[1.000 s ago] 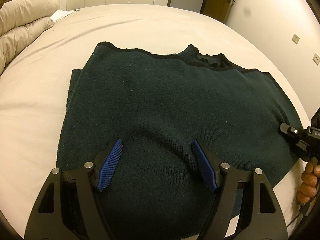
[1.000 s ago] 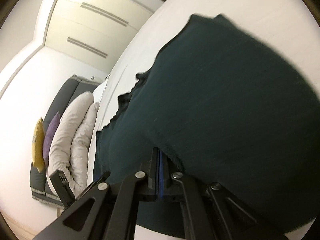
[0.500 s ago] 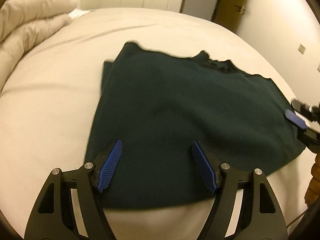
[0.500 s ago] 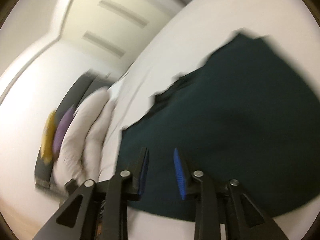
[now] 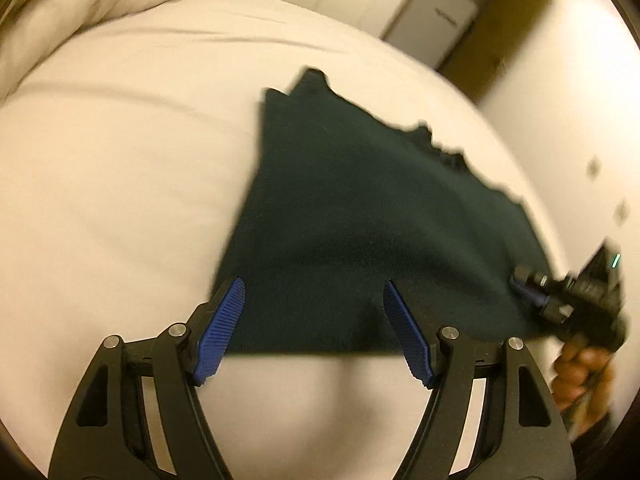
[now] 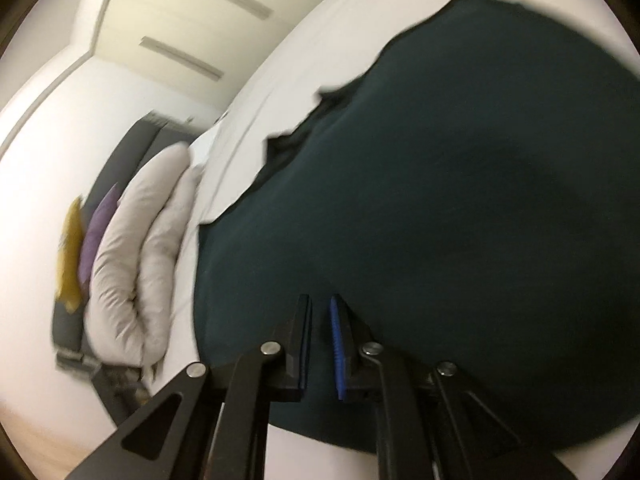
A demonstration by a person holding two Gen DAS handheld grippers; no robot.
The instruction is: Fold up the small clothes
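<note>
Since a second ago we are pulling both grippers back off the dark green sweater (image 5: 384, 220), and the right one, then pressed shut, is now parted. Looking first through the left wrist view, we are holding the left gripper (image 5: 314, 322) with its jaws spread wide and nothing pinched, the blue pads (image 5: 222, 324) hovering over the near hem where the cloth meets the bare white bed (image 5: 120, 184). The sweater is lying folded flat in the middle of the bed, its collar edge at the far side and a lower layer peeking out at the far left corner. At the right edge the right gripper (image 5: 530, 288) is sitting just by the sweater's near right corner, with the person's hand (image 5: 580, 372) gripping its handle. Turning to the right wrist view, the sweater (image 6: 460, 200) is filling most of the frame, and the right gripper (image 6: 320, 344) is showing a narrow gap that is closing slightly, with no cloth visibly caught between the pads. A duvet (image 6: 136, 264) is bunched at the far left. We are judging the risk to be this: if those narrowing jaws snag the near corner while we are withdrawing, they would drag the top layer and spoil the fold.
</note>
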